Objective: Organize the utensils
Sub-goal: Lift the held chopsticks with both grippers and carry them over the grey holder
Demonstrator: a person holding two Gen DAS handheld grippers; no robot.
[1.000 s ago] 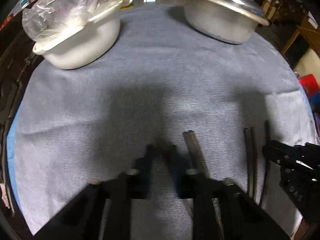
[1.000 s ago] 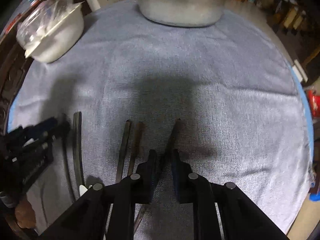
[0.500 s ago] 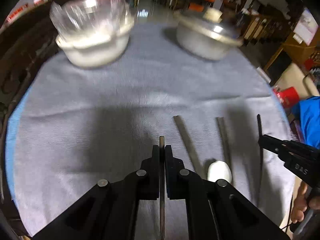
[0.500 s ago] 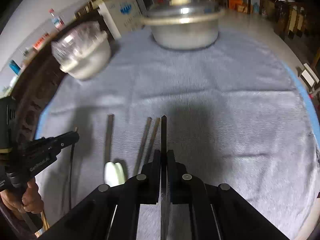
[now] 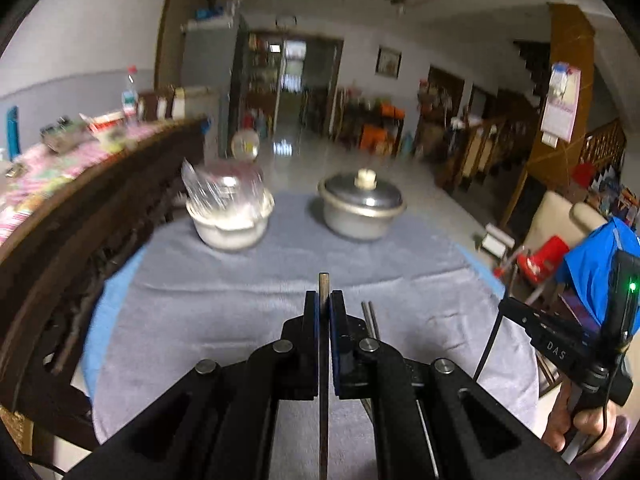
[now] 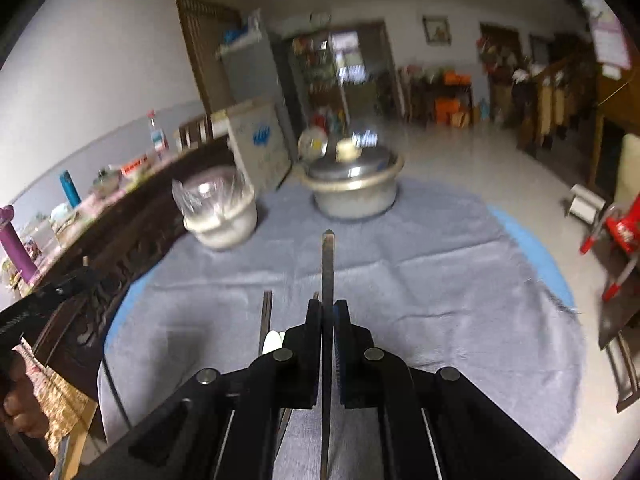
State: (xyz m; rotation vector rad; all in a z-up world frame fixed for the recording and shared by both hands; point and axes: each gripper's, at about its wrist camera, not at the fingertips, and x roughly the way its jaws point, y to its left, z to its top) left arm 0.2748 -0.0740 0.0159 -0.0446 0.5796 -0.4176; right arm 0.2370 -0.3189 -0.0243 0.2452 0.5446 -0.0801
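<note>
Showing white spoon (image 6: 273,340) only right view, both tongs clamping chopsticks

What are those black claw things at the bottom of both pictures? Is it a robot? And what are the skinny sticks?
No robot here. A person holds a black grabbing tool in each hand, and each tool carries a camera looking along its jaws, so one picture comes from each hand. The left gripper has its jaws shut on a dark chopstick. The right gripper pinches another chopstick. Below lies a grey cloth on a table, with more chopsticks and something small and white. At the far side stand a white bowl under crinkly plastic and a metal pot with a lid.
</note>
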